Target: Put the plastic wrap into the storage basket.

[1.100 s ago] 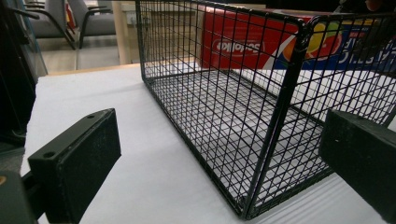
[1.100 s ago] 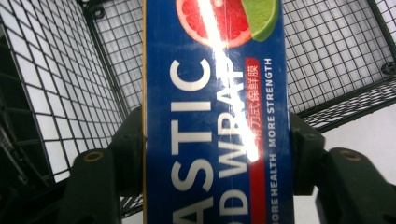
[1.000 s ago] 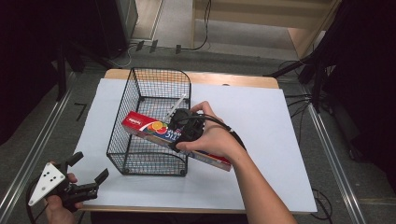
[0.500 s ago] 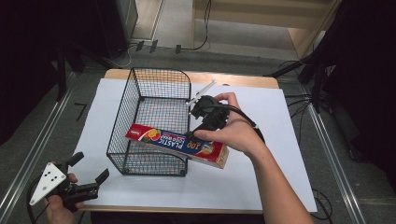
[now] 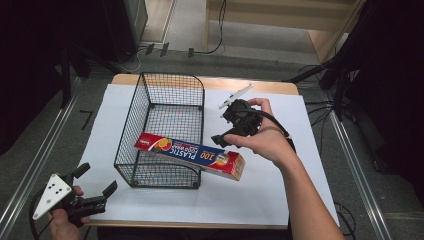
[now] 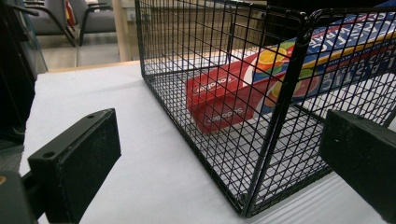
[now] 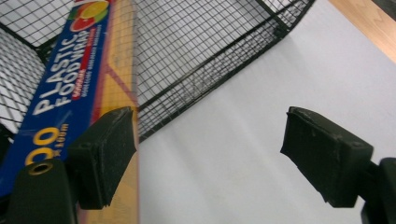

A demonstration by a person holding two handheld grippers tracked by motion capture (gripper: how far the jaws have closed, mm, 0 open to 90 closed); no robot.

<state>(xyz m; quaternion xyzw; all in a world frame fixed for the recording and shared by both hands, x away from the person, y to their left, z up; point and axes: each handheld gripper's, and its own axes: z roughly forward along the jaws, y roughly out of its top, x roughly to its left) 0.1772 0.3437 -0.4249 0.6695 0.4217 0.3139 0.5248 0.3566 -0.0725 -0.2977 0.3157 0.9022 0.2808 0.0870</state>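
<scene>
A black wire basket (image 5: 131, 131) stands on the white-covered table. A red and blue plastic food wrap box (image 5: 190, 155) lies slanted across it: its left end is down inside the basket and its right end sticks out over the right wall. My right gripper (image 5: 225, 127) hovers open just right of the basket, above the box's outer end. In the right gripper view, the left pad of that gripper (image 7: 210, 149) is next to the box (image 7: 70, 93). My left gripper (image 5: 96, 180) is open and holds nothing at the table's near-left corner, pointing at the basket (image 6: 289, 93) and box (image 6: 233, 93).
The white sheet (image 5: 300, 200) covers most of the wooden table, with bare room right of the basket and in front of it. Cables (image 5: 320, 107) hang off the table's right side. Metal floor rails (image 5: 30, 170) run along both sides.
The right gripper drew the box rightward, out over the basket's right wall, then lifted slightly and now stands open beside it. The left gripper has not moved.
</scene>
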